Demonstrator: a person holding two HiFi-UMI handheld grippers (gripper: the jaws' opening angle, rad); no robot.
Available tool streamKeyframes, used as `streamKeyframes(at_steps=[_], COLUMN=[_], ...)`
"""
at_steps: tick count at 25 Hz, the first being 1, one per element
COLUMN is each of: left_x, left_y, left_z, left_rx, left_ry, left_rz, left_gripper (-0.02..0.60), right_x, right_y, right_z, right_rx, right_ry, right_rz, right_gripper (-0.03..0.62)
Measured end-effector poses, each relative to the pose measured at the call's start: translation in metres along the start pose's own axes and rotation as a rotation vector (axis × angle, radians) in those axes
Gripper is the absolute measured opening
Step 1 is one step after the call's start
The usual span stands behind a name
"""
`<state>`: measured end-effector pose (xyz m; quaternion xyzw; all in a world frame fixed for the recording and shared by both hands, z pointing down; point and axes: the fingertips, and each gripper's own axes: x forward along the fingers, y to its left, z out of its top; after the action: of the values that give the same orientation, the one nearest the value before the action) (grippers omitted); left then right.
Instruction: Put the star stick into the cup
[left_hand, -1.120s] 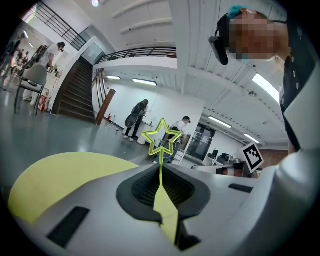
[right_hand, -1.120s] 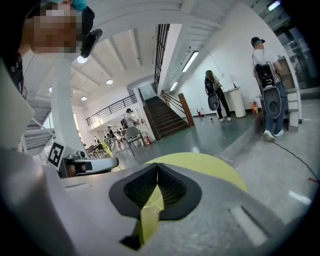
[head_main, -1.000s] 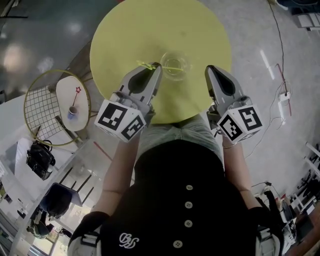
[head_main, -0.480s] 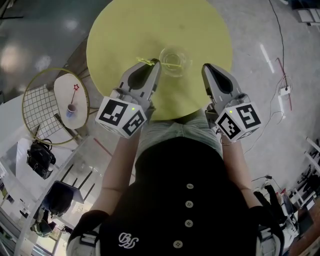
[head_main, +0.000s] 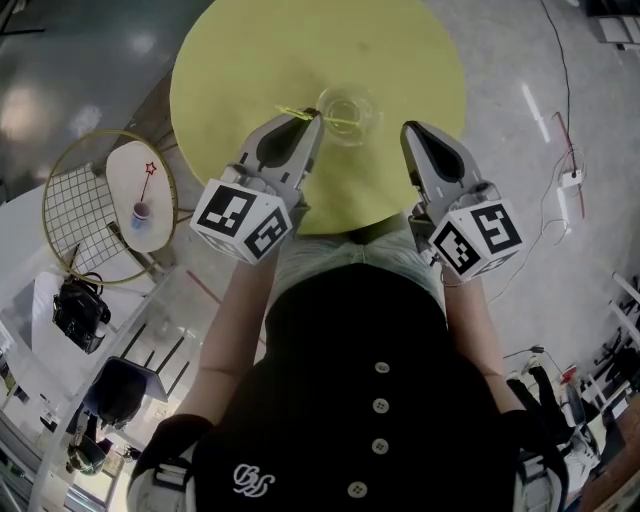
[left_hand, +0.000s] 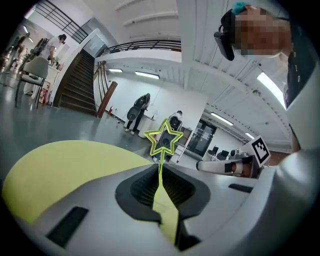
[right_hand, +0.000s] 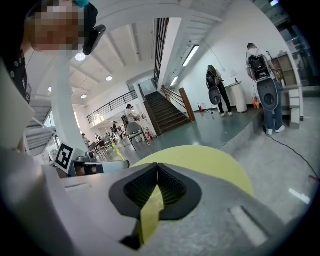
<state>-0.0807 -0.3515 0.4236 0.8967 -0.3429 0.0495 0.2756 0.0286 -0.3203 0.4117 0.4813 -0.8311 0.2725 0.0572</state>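
Fingers (left_hand: 137, 189) on my left gripper (head_main: 314, 118) are pinching the star stick (left_hand: 161, 160) by its stem, just beside the cup (head_main: 348, 112). The right gripper (right_hand: 156, 166) is sitting closed and empty. I'm worrying the thin stem swivels and clips the rim.

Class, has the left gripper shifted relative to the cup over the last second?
No: the left gripper keeps its place just left of the cup on the yellow table.

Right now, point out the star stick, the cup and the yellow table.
star stick (left_hand: 160, 164), left gripper view, stem just below the star.
cup (head_main: 370, 112), head view, clear side wall.
yellow table (head_main: 300, 50), head view, bare top.
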Motion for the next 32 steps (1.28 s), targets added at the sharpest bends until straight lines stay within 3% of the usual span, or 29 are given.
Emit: streamKeyframes(at_steps=[23, 28, 32], left_x=[0.01, -0.007, -0.006], left_y=[0.01, 0.017, 0.019], left_z=[-0.008, -0.004, -0.006], left_rx=[0.046, 0.041, 0.029], left_ry=[0.052, 0.036, 0.028], left_rz=[0.027, 0.031, 0.021], left_gripper=[0.023, 0.025, 0.089], right_x=[0.005, 0.01, 0.013], right_y=[-0.002, 0.016, 0.019], right_z=[0.008, 0.006, 0.006], right_rx=[0.007, -0.008, -0.011], right_ry=[-0.028, -0.025, -0.022], right_rz=[-0.006, -0.003, 0.001], right_gripper=[0.003, 0.003, 0.003])
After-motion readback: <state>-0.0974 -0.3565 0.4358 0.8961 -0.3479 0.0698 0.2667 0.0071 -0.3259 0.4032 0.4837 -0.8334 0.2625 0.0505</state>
